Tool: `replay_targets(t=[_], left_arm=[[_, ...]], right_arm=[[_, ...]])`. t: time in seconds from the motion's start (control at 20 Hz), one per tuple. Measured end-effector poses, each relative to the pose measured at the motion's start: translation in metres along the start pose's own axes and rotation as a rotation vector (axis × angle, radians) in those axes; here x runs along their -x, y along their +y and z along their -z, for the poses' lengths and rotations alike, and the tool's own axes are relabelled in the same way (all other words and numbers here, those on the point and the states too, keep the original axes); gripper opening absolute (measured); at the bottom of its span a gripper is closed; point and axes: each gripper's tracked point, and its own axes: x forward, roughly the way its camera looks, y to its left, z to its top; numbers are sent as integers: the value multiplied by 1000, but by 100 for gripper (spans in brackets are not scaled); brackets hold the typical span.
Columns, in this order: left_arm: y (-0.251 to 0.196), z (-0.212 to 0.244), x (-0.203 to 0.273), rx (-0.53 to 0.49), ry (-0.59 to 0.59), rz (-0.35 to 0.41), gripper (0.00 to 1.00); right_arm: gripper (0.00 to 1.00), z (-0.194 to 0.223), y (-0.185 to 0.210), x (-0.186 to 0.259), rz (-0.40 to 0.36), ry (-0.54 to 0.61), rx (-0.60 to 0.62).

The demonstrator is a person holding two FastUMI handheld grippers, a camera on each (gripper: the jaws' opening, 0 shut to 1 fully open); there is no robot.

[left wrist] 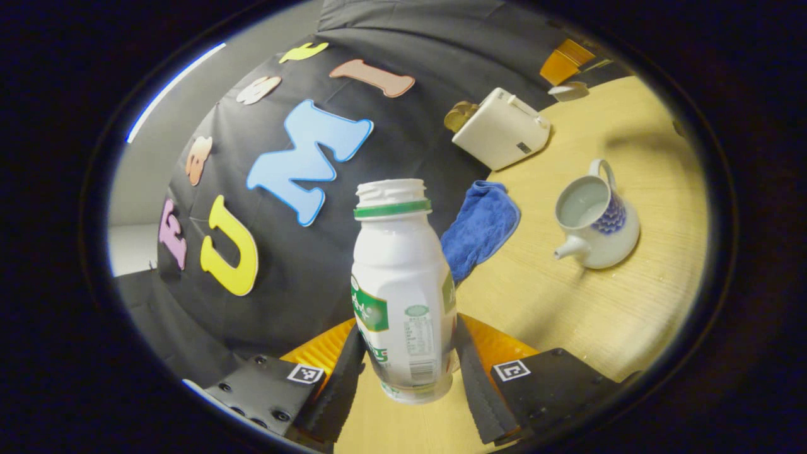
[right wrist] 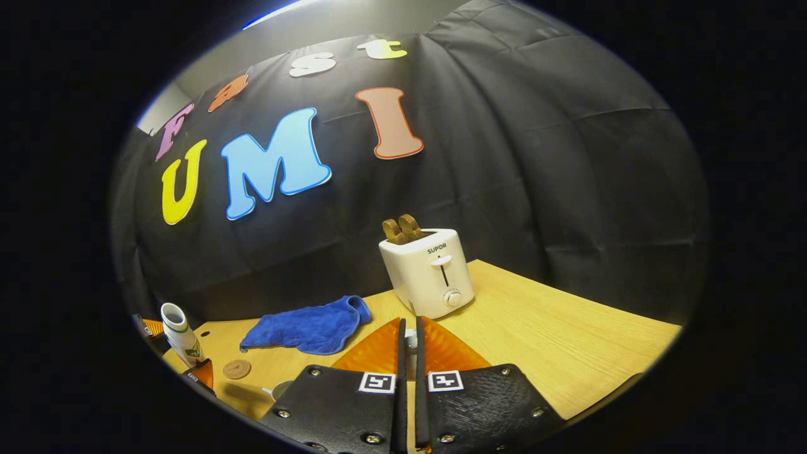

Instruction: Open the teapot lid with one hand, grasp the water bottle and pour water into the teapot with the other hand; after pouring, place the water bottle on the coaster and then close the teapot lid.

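The bench [right wrist: 567,340] spreads pale and wooden across both views, with the toaster [right wrist: 430,272] standing at its far edge against the cloth wall and a blue cloth [right wrist: 309,328] lying crumpled to its left.

In the left gripper view the water bottle [left wrist: 403,290] sits upright between the left gripper [left wrist: 408,372], its cap off and its neck open; the fingers [left wrist: 345,372] are closed on its lower body from both sides, and its base looks just clear of the bench, though that is hard to call. The right gripper view catches the same bottle far off at the left edge, tilted, with the small round coaster [right wrist: 237,369] bare on the bench just beside it.

The teapot [left wrist: 599,221] stands to the right on the bench, its mouth open, no lid on it, and what looks like water inside. The right gripper [right wrist: 408,353] has its fingers nearly together, pinched on a small pale thing [right wrist: 410,343] that is probably the lid's knob, mostly hidden.

So the commentator's read: lid is off, and water seems to be in the pot. The bottle is upright and away from the pot, so pouring looks done. Left to do: bottle onto the coaster, lid back on the teapot.
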Motion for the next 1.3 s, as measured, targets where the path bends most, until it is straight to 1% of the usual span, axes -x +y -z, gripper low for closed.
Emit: replay_targets(t=[0.3,0.65,0.9,1.15,1.3], left_arm=[[-10,-15,-2,-148,-11,-1,88],[-19,-22,-9,-318,2,-13,88],[-27,-26,-13,-394,7,-14,88],[-31,-26,-13,-507,6,-32,88],[-34,-28,-11,-544,3,-33,88]], right_arm=[[5,-3,-7,0,13,-6,-7],[5,-2,-13,-1,18,-1,-40],[4,-1,-13,-1,15,1,-43],[4,-1,-15,-2,18,3,-47],[4,-1,-17,-2,21,5,-54]])
